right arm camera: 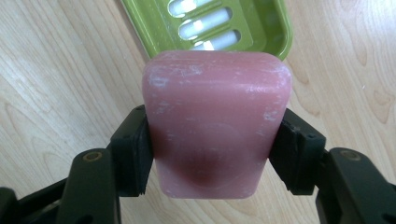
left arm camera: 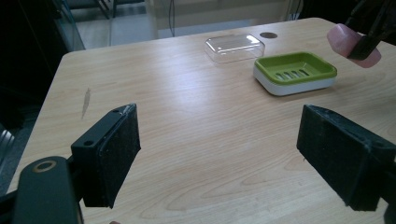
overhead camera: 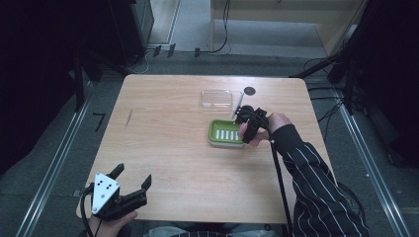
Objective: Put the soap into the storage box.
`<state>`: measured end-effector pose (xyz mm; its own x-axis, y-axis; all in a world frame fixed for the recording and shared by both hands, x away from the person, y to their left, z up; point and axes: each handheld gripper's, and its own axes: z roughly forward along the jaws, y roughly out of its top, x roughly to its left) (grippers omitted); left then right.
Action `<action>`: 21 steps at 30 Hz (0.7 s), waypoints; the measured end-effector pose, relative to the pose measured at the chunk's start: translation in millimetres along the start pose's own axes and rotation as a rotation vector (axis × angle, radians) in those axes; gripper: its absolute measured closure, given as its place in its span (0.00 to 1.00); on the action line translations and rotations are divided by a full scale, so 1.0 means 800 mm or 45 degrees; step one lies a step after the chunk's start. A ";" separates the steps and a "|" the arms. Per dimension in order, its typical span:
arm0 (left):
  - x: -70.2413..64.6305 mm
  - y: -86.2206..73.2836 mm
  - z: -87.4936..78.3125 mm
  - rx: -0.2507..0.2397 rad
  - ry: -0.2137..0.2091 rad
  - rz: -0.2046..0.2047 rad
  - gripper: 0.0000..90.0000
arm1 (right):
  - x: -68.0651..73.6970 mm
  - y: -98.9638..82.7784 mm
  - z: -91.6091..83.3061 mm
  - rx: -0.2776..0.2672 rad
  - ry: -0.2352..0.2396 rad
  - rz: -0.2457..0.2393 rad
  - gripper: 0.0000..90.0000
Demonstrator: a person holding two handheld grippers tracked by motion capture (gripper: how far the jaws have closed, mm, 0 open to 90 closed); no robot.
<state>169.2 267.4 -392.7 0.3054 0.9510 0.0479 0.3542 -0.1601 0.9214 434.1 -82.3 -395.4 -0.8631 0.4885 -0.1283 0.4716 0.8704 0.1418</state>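
Pink soap (right arm camera: 215,126) is clamped between the right tongs (right arm camera: 215,154) just above the green dish (right arm camera: 243,23); the left tongs (left arm camera: 219,154) are held open over the worktop (left arm camera: 187,121).

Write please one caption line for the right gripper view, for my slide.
Right tongs shut on a pink soap bar, held above the rim of the green soap dish on the wooden table.
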 end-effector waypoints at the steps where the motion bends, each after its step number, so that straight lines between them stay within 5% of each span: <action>1: 0.000 0.000 -0.001 0.000 0.004 -0.001 0.15 | -0.001 0.002 -0.001 0.004 -0.005 -0.011 0.43; 21: 0.004 -0.006 -0.014 -0.002 0.050 -0.021 0.15 | 0.001 0.026 -0.008 -0.024 -0.018 -0.064 0.43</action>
<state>158.5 274.5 -392.5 0.2644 0.9632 0.0481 0.3574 -0.1442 0.9227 442.0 -63.9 -386.6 -0.8829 0.4452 -0.1493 0.4241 0.8925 0.1536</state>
